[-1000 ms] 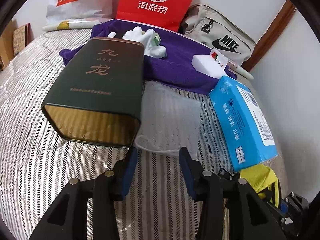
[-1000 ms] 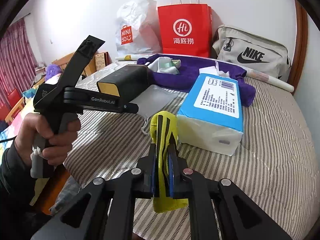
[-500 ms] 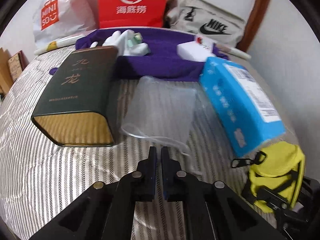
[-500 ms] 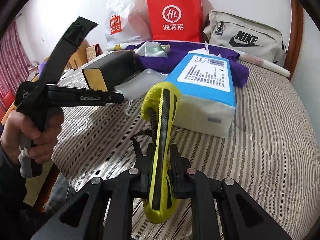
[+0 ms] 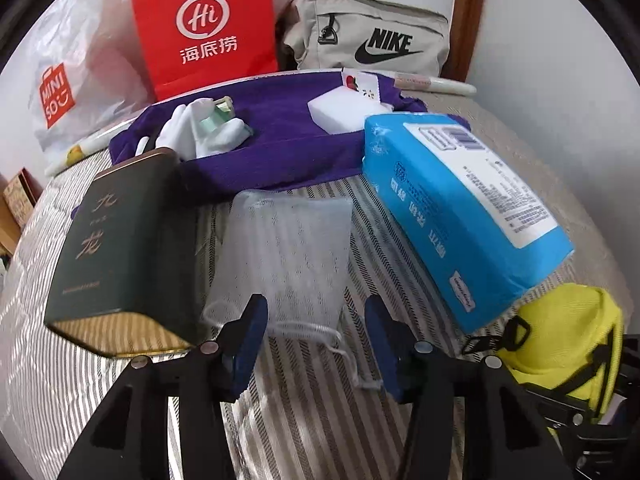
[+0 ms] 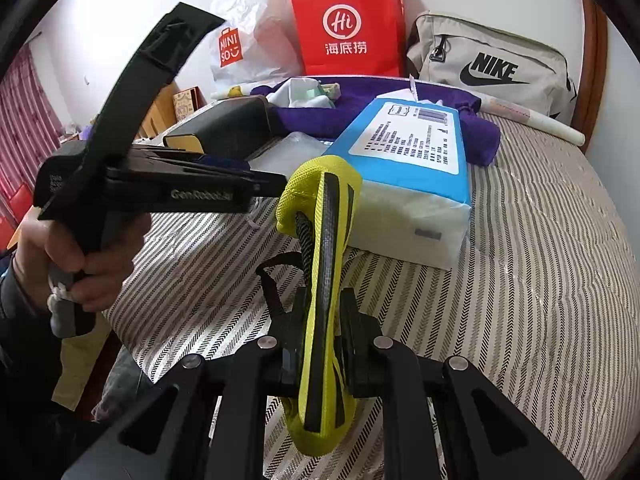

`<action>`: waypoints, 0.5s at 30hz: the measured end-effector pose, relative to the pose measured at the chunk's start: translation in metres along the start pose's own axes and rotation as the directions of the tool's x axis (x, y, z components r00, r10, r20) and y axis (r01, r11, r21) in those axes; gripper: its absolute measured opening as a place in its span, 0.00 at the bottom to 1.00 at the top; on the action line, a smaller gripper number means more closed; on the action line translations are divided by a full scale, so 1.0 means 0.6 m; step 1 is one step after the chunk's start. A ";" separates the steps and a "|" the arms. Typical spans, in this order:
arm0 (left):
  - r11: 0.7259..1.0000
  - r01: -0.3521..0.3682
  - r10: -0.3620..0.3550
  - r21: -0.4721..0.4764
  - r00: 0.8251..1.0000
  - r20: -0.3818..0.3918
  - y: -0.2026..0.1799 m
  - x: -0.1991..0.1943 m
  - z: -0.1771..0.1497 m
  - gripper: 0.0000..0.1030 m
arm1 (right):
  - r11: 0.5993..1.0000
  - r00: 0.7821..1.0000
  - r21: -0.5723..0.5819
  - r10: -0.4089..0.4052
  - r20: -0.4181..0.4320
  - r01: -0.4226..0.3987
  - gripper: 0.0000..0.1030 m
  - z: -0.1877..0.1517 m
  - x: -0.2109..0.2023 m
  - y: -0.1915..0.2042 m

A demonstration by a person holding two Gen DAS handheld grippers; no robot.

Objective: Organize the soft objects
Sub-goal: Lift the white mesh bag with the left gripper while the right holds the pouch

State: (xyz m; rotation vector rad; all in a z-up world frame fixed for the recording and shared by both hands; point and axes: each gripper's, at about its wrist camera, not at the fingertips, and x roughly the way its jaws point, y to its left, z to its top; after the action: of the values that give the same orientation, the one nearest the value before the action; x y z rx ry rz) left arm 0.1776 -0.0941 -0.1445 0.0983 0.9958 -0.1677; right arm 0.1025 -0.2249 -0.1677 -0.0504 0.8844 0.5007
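A translucent white mesh drawstring bag point(image 5: 288, 248) lies flat on the striped bed cover point(image 6: 540, 280), between a dark green tin point(image 5: 120, 240) and a blue tissue pack point(image 5: 464, 216). My left gripper point(image 5: 314, 320) hovers over the bag's near edge with its jaws opening; the drawstring end shows between the fingers, but the pads do not press on it. My right gripper point(image 6: 322, 312) is shut on a yellow pouch point(image 6: 324, 240) with black straps, held upright above the bed. The pouch point(image 5: 568, 328) also shows at the lower right of the left wrist view.
A purple cloth point(image 5: 280, 152) behind carries white gloves point(image 5: 200, 128) and a white sponge point(image 5: 344, 110). A red paper bag point(image 5: 204, 24), a white Miniso bag point(image 5: 72, 80) and a grey Nike bag point(image 5: 372, 36) stand against the wall. A hand point(image 6: 76, 264) holds the left gripper's handle.
My left gripper shut on nothing, then opened again while it rolled and slid right, so the mesh bag is now centred before it. The right gripper has kept its grip on the yellow pouch.
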 end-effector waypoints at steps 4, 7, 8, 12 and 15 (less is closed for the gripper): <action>1.000 0.023 -0.023 -0.016 1.000 -0.004 0.007 0.014 -0.002 0.47 | 1.000 1.000 -0.007 -0.006 -0.006 0.006 0.14 0.001 0.003 0.001; 0.999 0.030 -0.030 -0.025 1.000 0.006 0.014 0.014 -0.002 0.29 | 1.000 1.000 -0.014 -0.013 -0.010 0.012 0.14 0.000 0.005 0.003; 0.999 0.038 -0.037 -0.028 0.999 0.009 0.018 0.014 -0.001 0.23 | 1.000 1.000 -0.014 -0.015 -0.010 0.015 0.14 -0.001 0.005 0.003; 0.994 0.090 -0.090 -0.063 0.996 0.004 0.038 0.012 -0.004 0.07 | 1.000 1.000 -0.016 -0.026 -0.014 0.026 0.14 -0.002 0.004 0.007; 0.988 0.132 -0.132 -0.075 0.991 -0.005 0.046 0.002 -0.015 0.06 | 0.999 0.999 -0.018 -0.043 -0.006 0.043 0.11 -0.005 -0.001 0.011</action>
State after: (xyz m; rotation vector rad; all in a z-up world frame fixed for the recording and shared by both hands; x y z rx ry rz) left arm 0.1756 -0.0657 -0.1502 -0.0351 1.0177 -0.2513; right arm 0.0972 -0.2202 -0.1685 -0.0878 0.8835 0.4683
